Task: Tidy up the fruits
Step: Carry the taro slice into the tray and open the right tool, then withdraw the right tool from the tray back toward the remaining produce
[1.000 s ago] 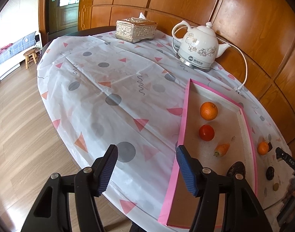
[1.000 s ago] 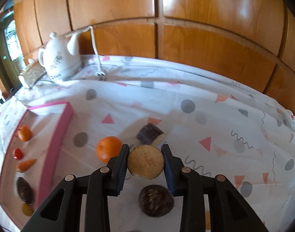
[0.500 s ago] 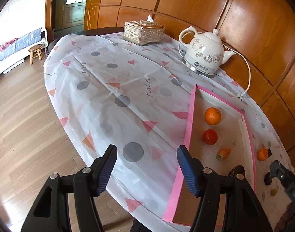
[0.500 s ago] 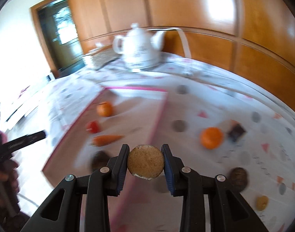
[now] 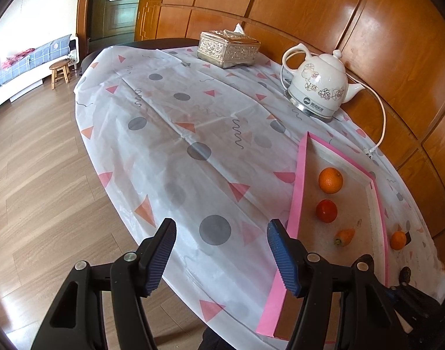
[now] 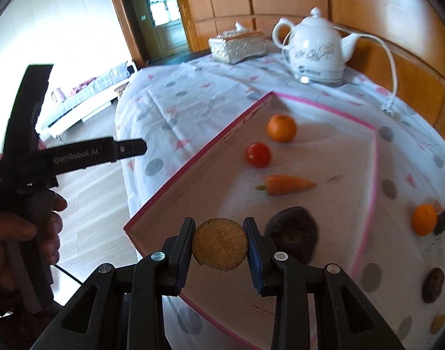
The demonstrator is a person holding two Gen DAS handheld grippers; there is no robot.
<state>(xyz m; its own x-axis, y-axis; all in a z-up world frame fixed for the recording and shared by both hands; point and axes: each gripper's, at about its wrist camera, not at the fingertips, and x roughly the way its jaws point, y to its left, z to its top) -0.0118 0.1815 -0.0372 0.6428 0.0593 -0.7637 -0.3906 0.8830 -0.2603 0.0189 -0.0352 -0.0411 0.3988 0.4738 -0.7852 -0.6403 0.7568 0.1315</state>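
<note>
My right gripper (image 6: pixel 219 248) is shut on a round brown fruit (image 6: pixel 220 244) and holds it above the near end of the pink-rimmed tray (image 6: pixel 193 157). In the tray lie an orange (image 6: pixel 281 128), a red tomato (image 6: pixel 258 154), a carrot (image 6: pixel 286 184) and a dark fruit (image 6: pixel 292 233). Outside it on the cloth lie a small orange (image 6: pixel 424 218), a dark cube (image 6: pixel 443 221) and a dark round fruit (image 6: pixel 433 284). My left gripper (image 5: pixel 219 255) is open and empty over the table's near edge, left of the tray (image 5: pixel 295 213).
A white kettle (image 5: pixel 319 87) with its cord (image 5: pixel 381 116) and a silver tissue box (image 5: pixel 228 48) stand at the back of the round table by the wood wall. The left hand-held gripper (image 6: pixel 76 157) shows at the left of the right wrist view.
My right gripper has carried the brown fruit from the cloth on the right over to the tray's near end. My left gripper has drifted slightly, still open.
</note>
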